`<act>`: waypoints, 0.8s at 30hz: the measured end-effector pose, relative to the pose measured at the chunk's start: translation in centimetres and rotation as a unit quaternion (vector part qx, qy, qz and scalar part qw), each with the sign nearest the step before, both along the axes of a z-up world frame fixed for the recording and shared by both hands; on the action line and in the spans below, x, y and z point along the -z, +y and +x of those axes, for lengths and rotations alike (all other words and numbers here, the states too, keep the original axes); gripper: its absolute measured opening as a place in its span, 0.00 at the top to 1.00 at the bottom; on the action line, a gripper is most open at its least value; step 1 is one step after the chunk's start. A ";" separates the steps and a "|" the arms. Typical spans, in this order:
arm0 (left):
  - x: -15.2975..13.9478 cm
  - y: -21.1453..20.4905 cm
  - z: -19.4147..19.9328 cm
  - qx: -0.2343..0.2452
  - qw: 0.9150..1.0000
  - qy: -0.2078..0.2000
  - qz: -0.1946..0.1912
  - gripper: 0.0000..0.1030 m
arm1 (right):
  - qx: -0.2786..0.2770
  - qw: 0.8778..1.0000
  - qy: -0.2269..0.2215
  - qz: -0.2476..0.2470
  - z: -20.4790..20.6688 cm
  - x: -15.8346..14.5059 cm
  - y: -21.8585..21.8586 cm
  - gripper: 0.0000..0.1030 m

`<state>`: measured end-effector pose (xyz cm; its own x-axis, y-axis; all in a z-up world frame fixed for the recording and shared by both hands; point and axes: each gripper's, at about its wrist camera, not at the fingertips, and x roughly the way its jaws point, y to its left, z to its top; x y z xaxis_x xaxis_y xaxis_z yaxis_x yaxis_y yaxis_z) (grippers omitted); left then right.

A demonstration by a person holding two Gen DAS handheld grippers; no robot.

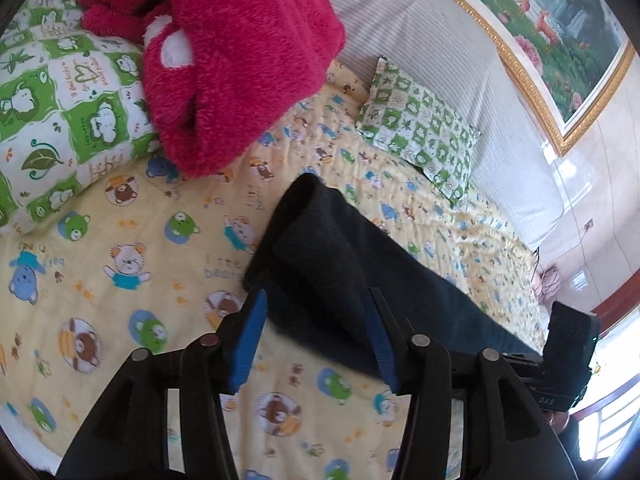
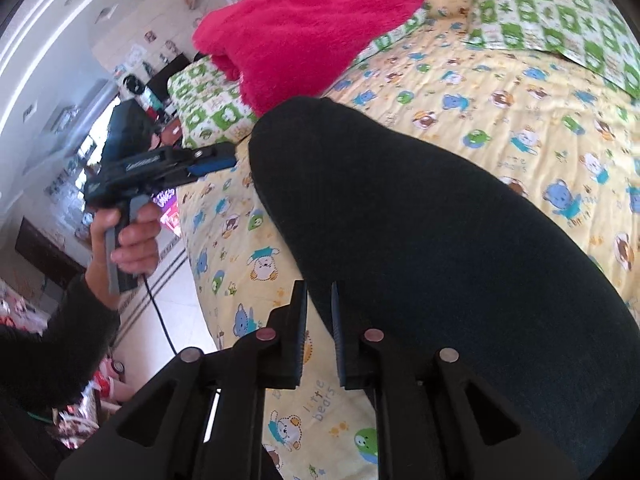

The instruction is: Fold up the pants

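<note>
The dark navy pants lie folded lengthwise as a long strip on the yellow bear-print bed sheet. In the left wrist view the pants run from the centre toward the lower right. My left gripper is open, its blue pads either side of the pants' near end, just above the fabric. It also shows in the right wrist view, at the far end of the pants. My right gripper has its jaws narrowly apart at the pants' near left edge, holding nothing that I can see.
A fluffy pink blanket lies on a green-and-white patterned pillow. A second green patterned pillow rests by the striped headboard. The bed's left edge drops to a tiled floor with clutter.
</note>
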<state>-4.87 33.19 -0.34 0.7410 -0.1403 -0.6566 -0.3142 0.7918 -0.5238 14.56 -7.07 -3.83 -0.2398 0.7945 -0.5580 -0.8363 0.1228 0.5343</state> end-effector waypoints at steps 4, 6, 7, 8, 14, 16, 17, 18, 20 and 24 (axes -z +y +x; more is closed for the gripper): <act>-0.1 -0.7 0.5 -0.013 1.000 -0.001 -0.016 0.44 | 0.030 0.999 0.016 0.000 1.3 0.3 -1.5 0.86; 0.1 -0.8 0.6 -0.029 0.999 0.006 -0.022 0.42 | 0.048 0.999 0.019 0.000 2.1 0.2 -2.2 0.76; 0.3 -0.9 0.7 -0.041 0.999 0.012 -0.023 0.42 | 0.058 0.998 0.021 0.003 2.5 0.1 -2.5 0.64; 0.4 -0.8 0.6 -0.050 0.998 0.016 -0.026 0.40 | 0.066 0.998 0.022 0.006 2.9 -0.1 -2.7 0.55; 1.6 -0.3 0.6 -0.090 0.994 0.044 -0.051 0.35 | 0.114 0.993 0.024 0.018 5.5 -1.5 -3.2 0.55; 1.7 -0.4 1.0 -0.091 0.993 0.049 -0.054 0.31 | 0.132 0.991 0.026 0.019 6.6 -1.9 -2.8 0.55; 1.7 -0.4 1.2 -0.092 0.993 0.051 -0.054 0.29 | 0.142 0.989 0.030 0.019 7.3 -1.9 -2.6 0.55; 1.7 -0.3 1.4 -0.098 0.992 0.053 -0.055 0.29 | 0.151 0.988 0.033 0.017 7.8 -2.0 -2.2 0.55; 1.9 -0.1 2.0 -0.107 0.991 0.054 -0.062 0.28 | 0.170 0.985 0.034 0.014 8.9 -1.9 -1.5 0.55; 2.5 0.2 3.7 -0.118 0.987 0.067 -0.082 0.28 | 0.201 0.979 0.039 -0.003 11.1 -1.2 0.5 0.55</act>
